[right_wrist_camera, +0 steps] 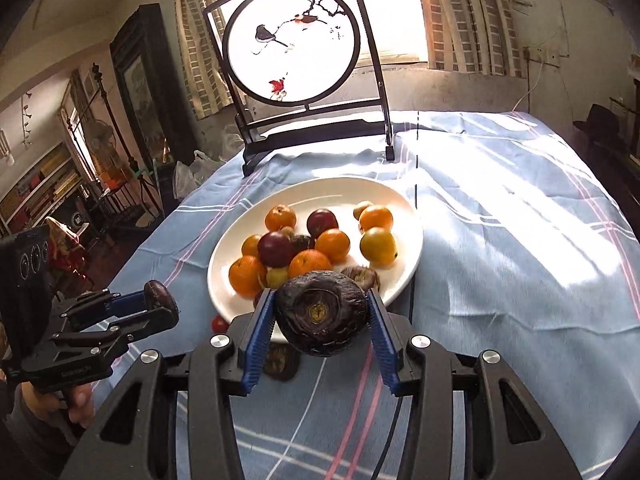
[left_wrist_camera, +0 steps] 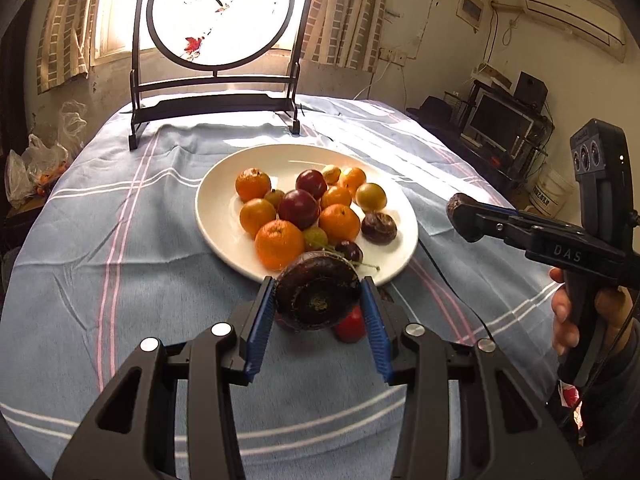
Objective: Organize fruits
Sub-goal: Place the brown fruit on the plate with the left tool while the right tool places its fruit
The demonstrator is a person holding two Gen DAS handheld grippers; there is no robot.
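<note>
Dark fruit (left_wrist_camera: 316, 296) — each hand-held gripper (left_wrist_camera: 318, 312)

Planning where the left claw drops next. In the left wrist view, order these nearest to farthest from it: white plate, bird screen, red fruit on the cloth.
1. red fruit, just beneath the left claw
2. white plate, ahead at mid-table
3. bird screen, far edge by the window

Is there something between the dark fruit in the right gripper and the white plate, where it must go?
Nothing visible blocks it. The right gripper holds the dark fruit just before the white plate near rim. The pile of oranges crowds that near side, but bare plate remains behind.
</note>
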